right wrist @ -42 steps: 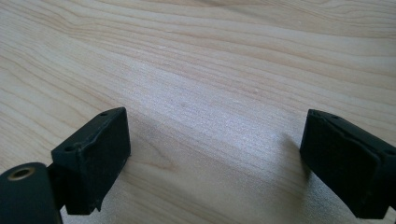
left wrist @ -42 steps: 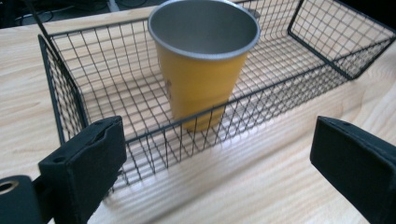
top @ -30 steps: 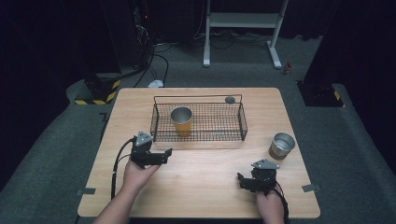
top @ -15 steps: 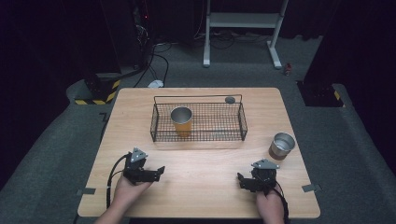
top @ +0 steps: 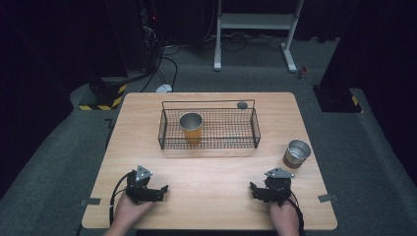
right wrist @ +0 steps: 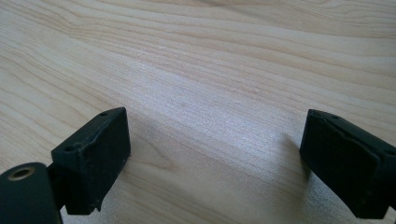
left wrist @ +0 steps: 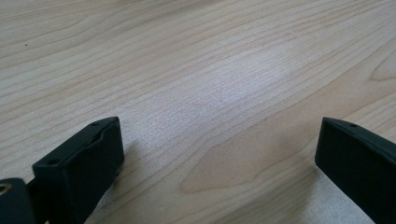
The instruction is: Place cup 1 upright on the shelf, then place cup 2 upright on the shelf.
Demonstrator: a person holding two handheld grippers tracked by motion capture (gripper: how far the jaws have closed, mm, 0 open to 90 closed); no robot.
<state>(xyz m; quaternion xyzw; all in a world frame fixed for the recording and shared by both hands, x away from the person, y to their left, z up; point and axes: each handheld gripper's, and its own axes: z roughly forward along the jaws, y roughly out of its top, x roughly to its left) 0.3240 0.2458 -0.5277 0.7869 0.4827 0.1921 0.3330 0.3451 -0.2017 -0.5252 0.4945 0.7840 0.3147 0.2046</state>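
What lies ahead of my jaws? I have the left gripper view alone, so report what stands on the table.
Observer: A wire basket stands at the far middle of the table, with an orange cup upright in its left part.
Operator: Report anything outside the basket.
Observer: A metal cup stands upright to the right of the basket, apart from it.
Operator: Give me the right gripper.
Observer: The right gripper is near the front edge with its jaws open over bare wood. Your left gripper, whose jaws have just been opening, has nothing between them either.
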